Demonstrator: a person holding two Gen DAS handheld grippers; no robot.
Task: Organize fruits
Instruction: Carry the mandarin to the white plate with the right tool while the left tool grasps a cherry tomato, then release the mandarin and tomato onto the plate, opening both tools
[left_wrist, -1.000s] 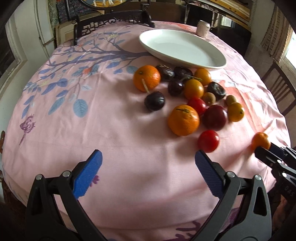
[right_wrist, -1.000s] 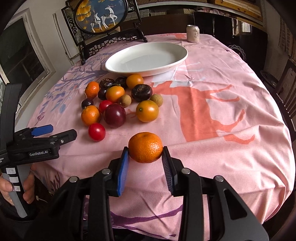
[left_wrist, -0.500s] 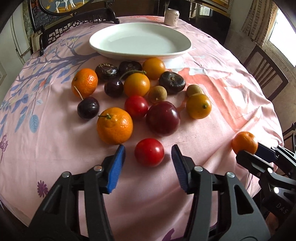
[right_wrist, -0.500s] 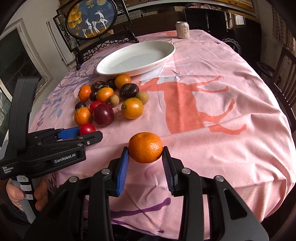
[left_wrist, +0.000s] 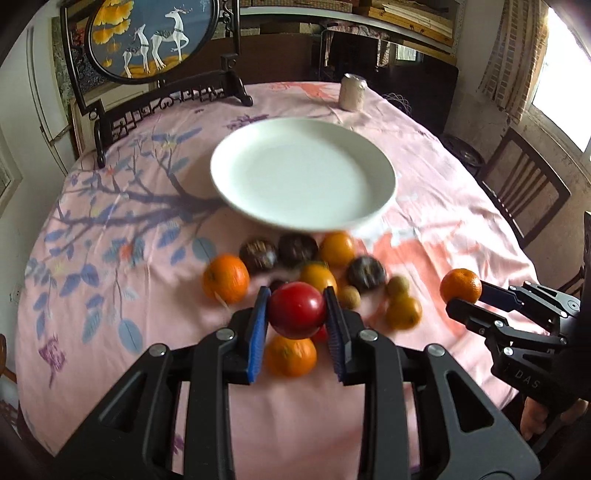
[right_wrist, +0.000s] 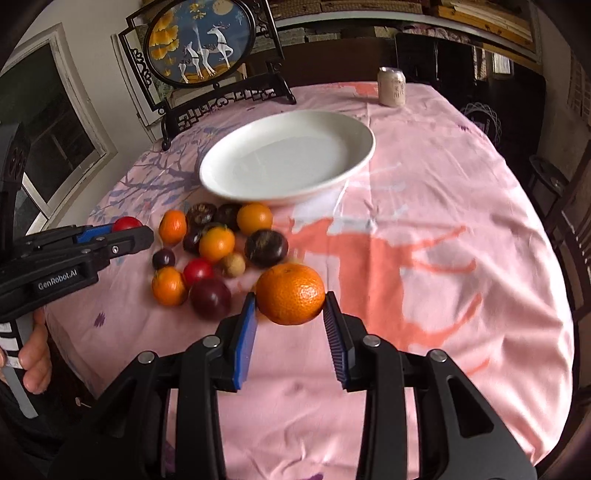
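My left gripper (left_wrist: 296, 312) is shut on a red tomato (left_wrist: 296, 310) and holds it above the fruit pile; it also shows in the right wrist view (right_wrist: 127, 224). My right gripper (right_wrist: 290, 306) is shut on an orange mandarin (right_wrist: 290, 293), lifted over the pink cloth; the mandarin also shows in the left wrist view (left_wrist: 460, 285). A pile of several oranges, dark plums and small fruits (right_wrist: 218, 243) lies on the table in front of an empty white plate (right_wrist: 288, 162), which also shows in the left wrist view (left_wrist: 303, 175).
A drink can (right_wrist: 392, 86) stands at the far side of the table. A framed deer screen on a black stand (right_wrist: 203, 44) stands at the back left. Wooden chairs (left_wrist: 524, 192) stand to the right. The pink tablecloth (right_wrist: 443, 240) covers the round table.
My left gripper closed on the red tomato and lifted it off the cloth toward the plate. My right gripper moved forward with the mandarin, closer to the fruit pile.
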